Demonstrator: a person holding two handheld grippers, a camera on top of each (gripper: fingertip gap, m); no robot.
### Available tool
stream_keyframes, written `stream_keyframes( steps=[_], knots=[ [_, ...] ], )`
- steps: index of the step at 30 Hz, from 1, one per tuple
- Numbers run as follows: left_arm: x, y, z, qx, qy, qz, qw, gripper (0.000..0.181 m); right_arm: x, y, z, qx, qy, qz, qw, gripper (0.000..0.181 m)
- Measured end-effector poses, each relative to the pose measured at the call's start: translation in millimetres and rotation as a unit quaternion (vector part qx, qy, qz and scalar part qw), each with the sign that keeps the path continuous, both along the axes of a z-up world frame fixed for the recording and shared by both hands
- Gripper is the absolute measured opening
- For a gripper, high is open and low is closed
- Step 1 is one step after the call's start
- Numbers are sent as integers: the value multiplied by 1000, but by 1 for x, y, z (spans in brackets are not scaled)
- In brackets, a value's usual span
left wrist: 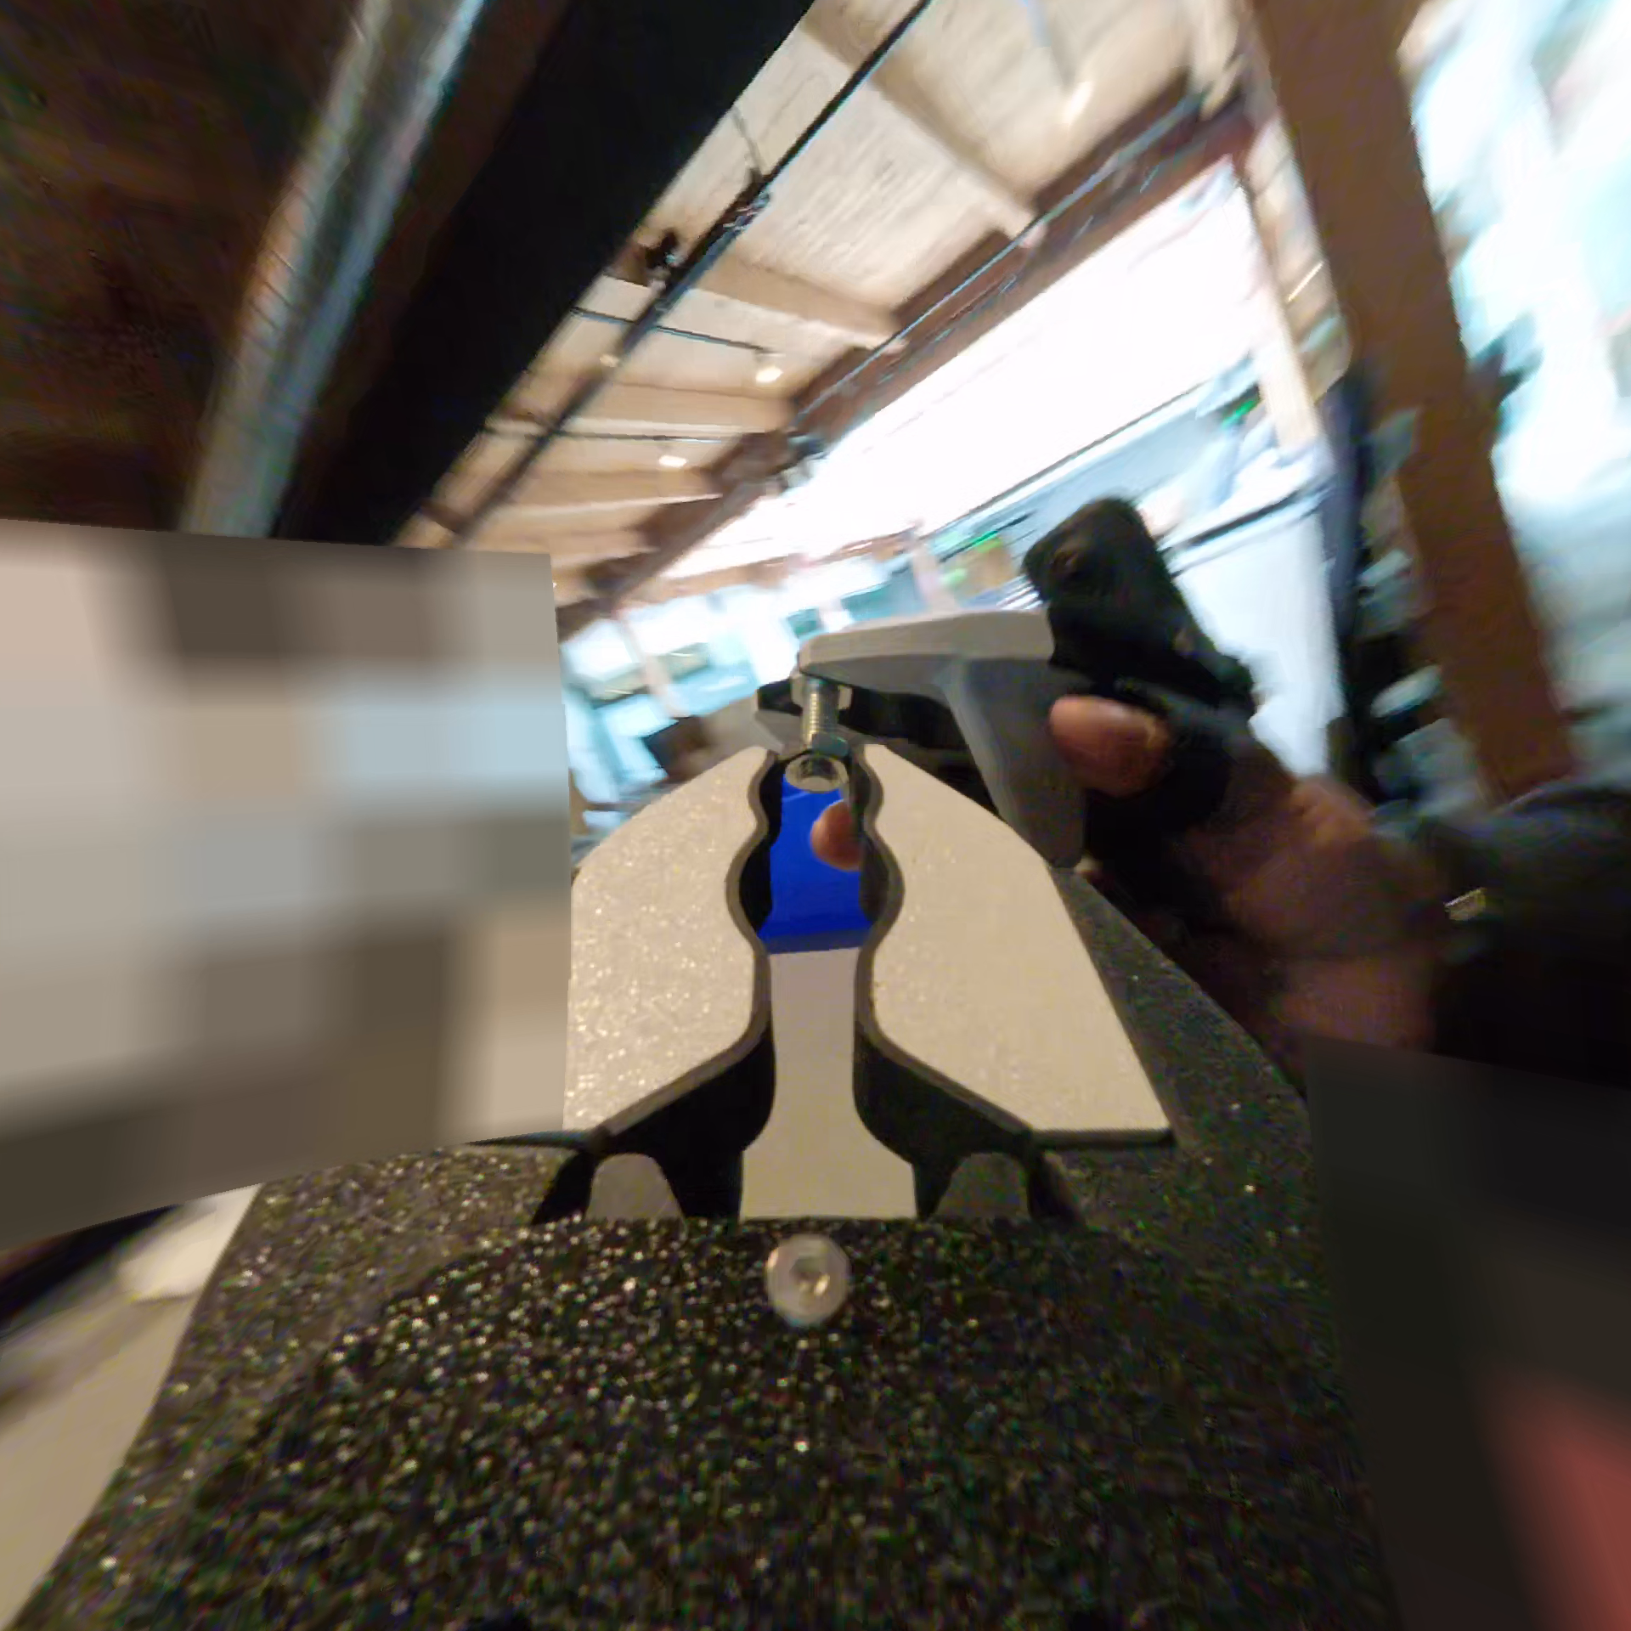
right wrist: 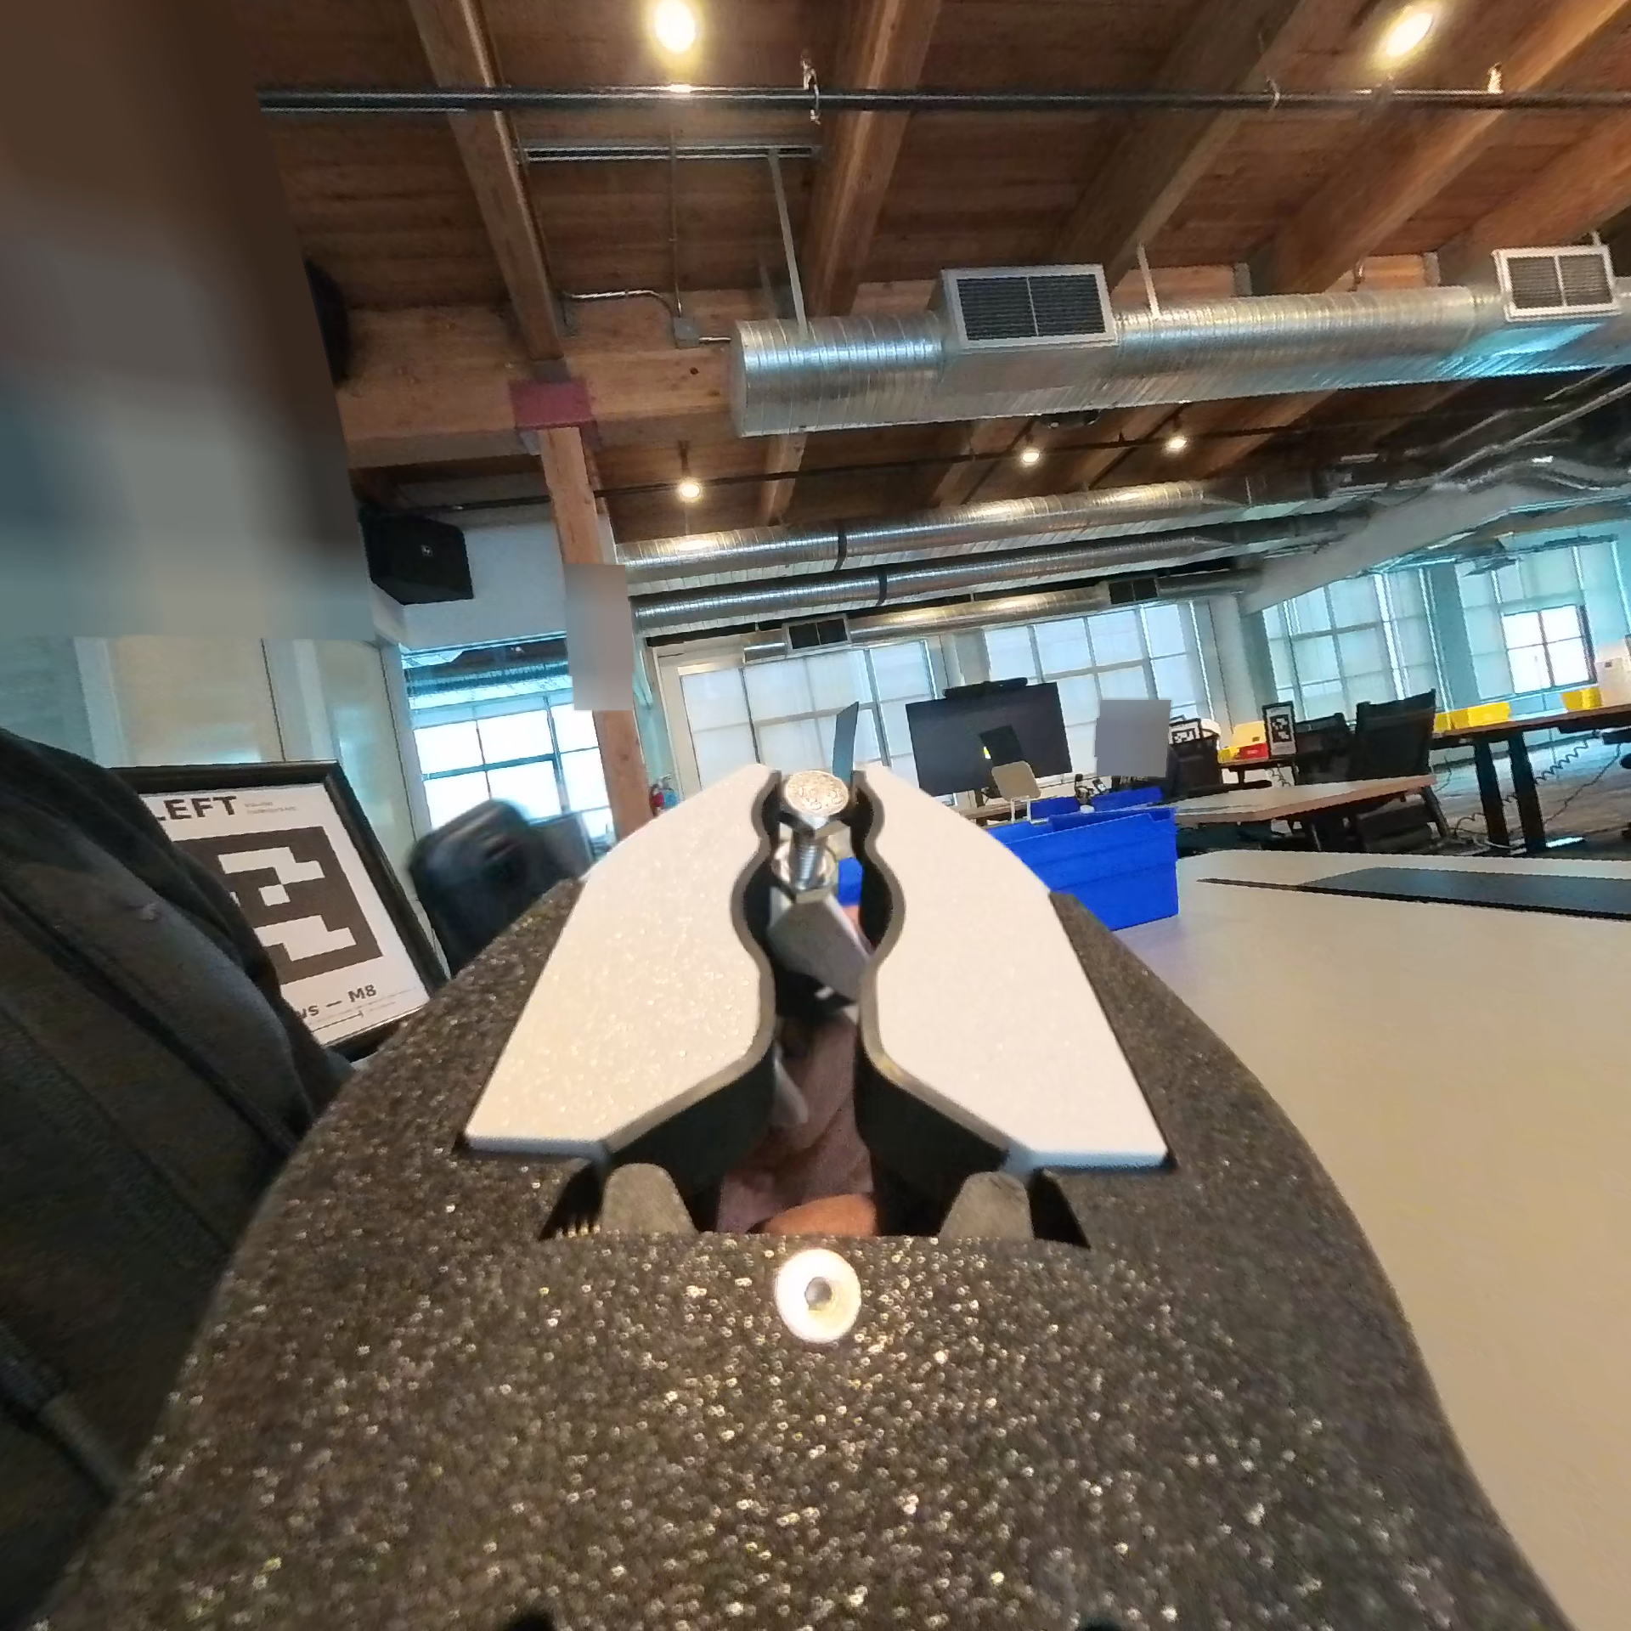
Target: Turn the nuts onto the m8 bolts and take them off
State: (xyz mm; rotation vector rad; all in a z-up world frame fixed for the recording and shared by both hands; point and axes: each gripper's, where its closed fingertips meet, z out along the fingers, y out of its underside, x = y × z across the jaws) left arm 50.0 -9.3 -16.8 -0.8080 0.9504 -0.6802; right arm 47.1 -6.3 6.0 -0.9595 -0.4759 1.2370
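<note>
**Two claws, one bolt between them**

Our right claw [right wrist: 814, 816] pinches the bolt [right wrist: 814, 794] by its head; only the left view shows the left claw [left wrist: 816, 777] closed on the nut [left wrist: 814, 770] at the bolt's tip. Pale tabletop [right wrist: 1377, 1015] lies open rightward, blue bin [right wrist: 1094, 852] beyond.

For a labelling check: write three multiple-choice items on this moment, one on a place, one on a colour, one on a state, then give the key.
1. Where is the bolt head?
A. between the right tongs' tips
B. lying on the table
C. in the bin

2. What colour is that bin?
A. red
B. blue
C. green

3. How are the left tongs?
A. wide open
B. closed on the nut
C. out of view

Key:
1 A, the right wrist view shows the head clamped at the fingertips.
2 B, it is blue beyond the tongs.
3 B, the left wrist view shows the tips pinching the nut under the bolt's thread.
</note>
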Motion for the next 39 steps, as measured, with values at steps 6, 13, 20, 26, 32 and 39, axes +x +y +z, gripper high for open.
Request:
stream_keyframes(
  steps=[6,13,20,26,32,39],
  knots=[
    [-2,-5,7,85,-9,73,994,32,1,0,1,0,4,0,1000,15],
    [-4,4,4,-121,-42,-97,987,32,1,0,0,1,2,0,1000,15],
    [3,-2,-4,-110,-7,-103,989,15,0,0,0,1,-1,0,1000,14],
    [2,1,-1,144,38,144,978,16,1,0,1,0,5,0,1000,15],
    [-4,-2,6,46,-13,39,998,31,2,0,1,0,5,-1,1000,14],
    [-1,1,1,-122,-30,-104,987,25,1,0,0,0,3,0,1000,15]
  ],
)
